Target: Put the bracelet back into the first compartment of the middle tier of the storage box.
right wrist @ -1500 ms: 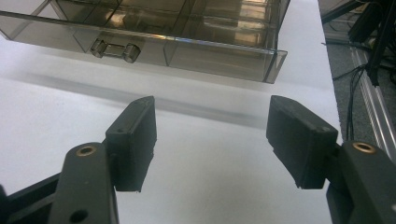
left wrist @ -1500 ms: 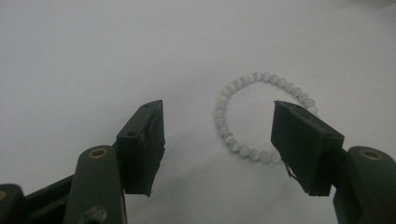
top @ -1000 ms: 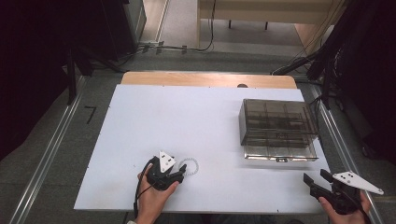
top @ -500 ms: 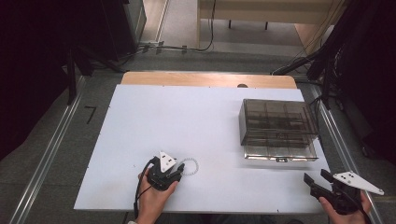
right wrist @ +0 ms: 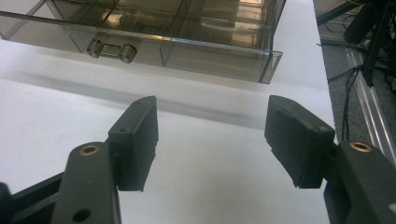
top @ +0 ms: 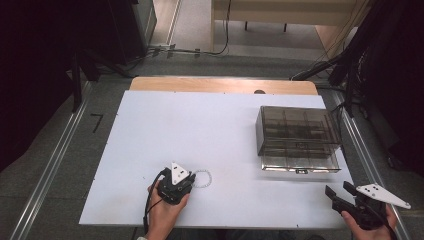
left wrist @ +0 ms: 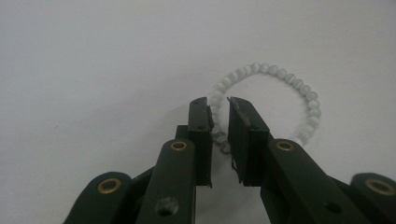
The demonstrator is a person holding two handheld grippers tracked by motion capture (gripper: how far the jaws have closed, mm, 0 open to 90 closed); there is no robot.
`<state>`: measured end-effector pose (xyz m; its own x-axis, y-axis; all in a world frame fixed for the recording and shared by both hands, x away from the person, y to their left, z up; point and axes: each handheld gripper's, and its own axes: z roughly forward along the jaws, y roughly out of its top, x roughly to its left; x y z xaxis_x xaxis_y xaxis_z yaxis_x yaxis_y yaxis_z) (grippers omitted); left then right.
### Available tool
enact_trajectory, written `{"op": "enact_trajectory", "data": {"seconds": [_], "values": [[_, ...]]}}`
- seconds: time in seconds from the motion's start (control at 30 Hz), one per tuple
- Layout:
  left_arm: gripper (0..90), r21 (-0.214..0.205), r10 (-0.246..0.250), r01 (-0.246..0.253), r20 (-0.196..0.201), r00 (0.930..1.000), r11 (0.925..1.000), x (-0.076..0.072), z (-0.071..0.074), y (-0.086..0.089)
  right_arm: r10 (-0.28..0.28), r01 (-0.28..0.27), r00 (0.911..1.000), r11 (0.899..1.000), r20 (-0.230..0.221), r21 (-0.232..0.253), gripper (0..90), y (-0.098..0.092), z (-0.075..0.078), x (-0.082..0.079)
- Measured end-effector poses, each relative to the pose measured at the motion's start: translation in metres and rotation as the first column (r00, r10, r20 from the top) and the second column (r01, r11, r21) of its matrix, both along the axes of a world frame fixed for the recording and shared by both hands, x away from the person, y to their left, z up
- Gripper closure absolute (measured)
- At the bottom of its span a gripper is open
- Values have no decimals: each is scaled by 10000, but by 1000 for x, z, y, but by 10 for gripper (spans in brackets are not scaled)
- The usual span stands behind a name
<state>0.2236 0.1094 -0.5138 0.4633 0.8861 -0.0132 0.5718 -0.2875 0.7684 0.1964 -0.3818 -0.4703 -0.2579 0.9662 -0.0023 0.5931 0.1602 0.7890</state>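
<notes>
Dim room, bright white tabletop, soft and slightly noisy pictures.

In the high view the tabletop (top: pixel 200 135) is evenly lit while the floor and surroundings fall into near black; the picture is grainy with soft edges. The smoky clear box (top: pixel 298 137) carries pale reflections on its top, and in the right gripper view it casts a blurred grey shadow band onto the tabletop. In the left gripper view the bead bracelet (left wrist: pixel 275 98) looks hazy, and the close black jaws are sharper but dark, with little surface detail.

probably a lab, floor rails (top: pixel 52 165), loose cables (top: pixel 200 50)
</notes>
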Motion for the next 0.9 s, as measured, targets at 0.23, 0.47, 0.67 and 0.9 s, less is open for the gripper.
{"op": "enact_trajectory", "data": {"seconds": [0.23, 0.47, 0.67, 0.9], "values": [[848, -224, -86, 84, -96, 9999, 9997, 1, 0, 1, -9, 9, 10000, 10000, 5, 1, 334, 0, 0, 0], [866, -238, -150, 144, -227, 9996, 9996, 2, 0, 2, 10, -10, 10000, 10000, -12, -3, 335, 1, 0, 1], [869, -405, -108, 100, -212, 9997, 9991, 2, 0, 3, 15, -15, 10000, 10000, 1, -10, 335, 1, 0, 1], [878, -595, -92, 74, -295, 9995, 9982, 2, 1, 3, -7, 7, 10000, 10000, -6, 21, 335, 0, 0, 1]]}}
